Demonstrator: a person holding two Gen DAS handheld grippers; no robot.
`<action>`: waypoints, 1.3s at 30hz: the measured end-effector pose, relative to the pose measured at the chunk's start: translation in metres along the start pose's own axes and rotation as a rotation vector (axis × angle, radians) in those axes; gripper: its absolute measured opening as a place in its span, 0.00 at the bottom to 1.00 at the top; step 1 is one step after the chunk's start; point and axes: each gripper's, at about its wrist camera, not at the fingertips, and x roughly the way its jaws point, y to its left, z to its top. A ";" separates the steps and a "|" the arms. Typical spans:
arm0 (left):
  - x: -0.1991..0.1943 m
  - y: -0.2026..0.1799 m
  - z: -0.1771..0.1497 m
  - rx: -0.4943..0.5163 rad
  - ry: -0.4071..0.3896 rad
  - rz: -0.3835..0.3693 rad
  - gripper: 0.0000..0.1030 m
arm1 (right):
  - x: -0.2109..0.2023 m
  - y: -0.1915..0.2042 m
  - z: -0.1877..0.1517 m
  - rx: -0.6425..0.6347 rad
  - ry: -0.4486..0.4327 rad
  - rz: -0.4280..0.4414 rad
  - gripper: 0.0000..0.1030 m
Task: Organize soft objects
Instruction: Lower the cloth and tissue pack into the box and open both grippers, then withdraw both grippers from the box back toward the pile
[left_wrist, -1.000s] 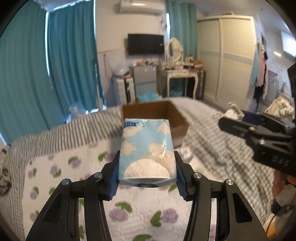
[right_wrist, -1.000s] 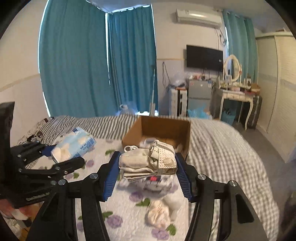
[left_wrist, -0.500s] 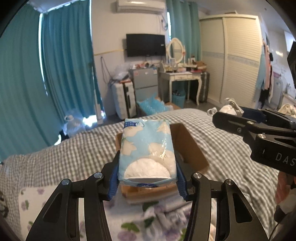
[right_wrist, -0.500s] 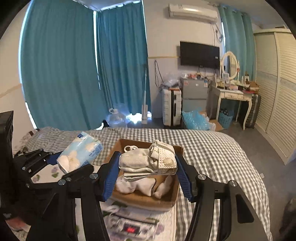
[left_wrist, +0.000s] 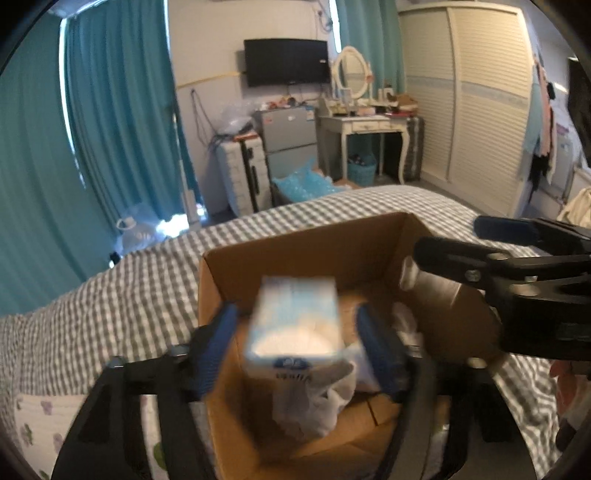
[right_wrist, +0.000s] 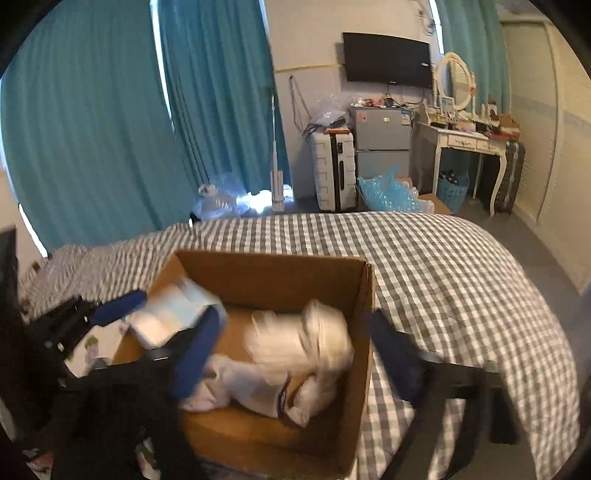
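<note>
Both of your grippers have come forward over the cardboard box (left_wrist: 295, 254) since half a second ago, and both sets of fingers have spread. Your left gripper (left_wrist: 295, 343) now has its blue-padded fingers (left_wrist: 216, 354) standing wide, with gaps on either side of the tissue pack (left_wrist: 295, 325); the pack sits between them, blurred, above the box's inside, so you no longer clamp it. Whether it rests on anything below, your left view does not show.

Your right gripper (right_wrist: 291, 354) is likewise wide, one finger (right_wrist: 195, 354) inside the box and the other outside its right wall. The white cloth bundle (right_wrist: 303, 339) lies apart from both fingers, smeared by motion, on top of other white soft items (right_wrist: 243, 387) already in the box.

Your left view shows the box's near right wall and your right gripper (left_wrist: 517, 280) from the side, but the cloth bundle is mostly hidden behind it. Your right view gives what the left lacks: the tissue pack (right_wrist: 173, 314) seen from the side at the box's left edge, tilted, with your left gripper's fingers (right_wrist: 118, 306) around it. The box (right_wrist: 273, 273) rests on the grey checked bed (right_wrist: 443, 266).
</note>
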 end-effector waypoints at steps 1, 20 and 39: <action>0.001 -0.001 0.001 -0.003 0.003 -0.001 0.73 | -0.001 -0.003 0.001 0.011 -0.006 0.001 0.86; -0.236 -0.006 0.064 0.003 -0.281 0.044 0.73 | -0.235 0.038 0.048 -0.069 -0.208 -0.093 0.89; -0.410 -0.018 -0.018 -0.097 -0.430 0.114 0.91 | -0.407 0.092 -0.033 -0.101 -0.266 -0.109 0.98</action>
